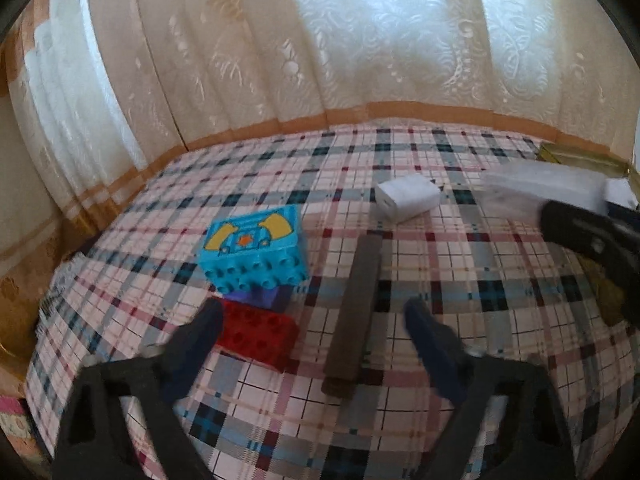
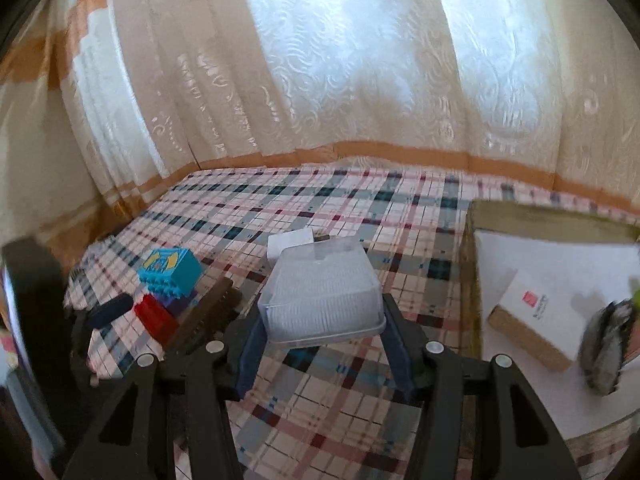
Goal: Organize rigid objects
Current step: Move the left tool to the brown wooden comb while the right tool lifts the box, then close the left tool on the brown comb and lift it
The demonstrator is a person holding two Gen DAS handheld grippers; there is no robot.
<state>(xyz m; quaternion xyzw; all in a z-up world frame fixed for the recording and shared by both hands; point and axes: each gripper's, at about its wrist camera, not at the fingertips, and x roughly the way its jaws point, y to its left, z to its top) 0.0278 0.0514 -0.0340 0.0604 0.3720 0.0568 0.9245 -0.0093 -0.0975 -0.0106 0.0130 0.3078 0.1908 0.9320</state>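
My right gripper (image 2: 322, 330) is shut on a clear plastic box (image 2: 322, 292) and holds it above the plaid tablecloth (image 2: 320, 396); the box also shows blurred in the left wrist view (image 1: 544, 190). My left gripper (image 1: 312, 320) is open and empty, low over the table. Between its fingers lie a dark brown bar (image 1: 354, 312) and a red brick (image 1: 256, 334). A blue printed brick (image 1: 254, 250) sits on a purple brick (image 1: 262, 296) just beyond. A white charger cube (image 1: 406, 196) lies farther back.
An open gold-sided box (image 2: 548, 220) with a white floor stands at the right, holding a flat cardboard packet (image 2: 532, 316) and a grey-black object (image 2: 606, 344). Patterned curtains (image 2: 320, 80) hang behind the table.
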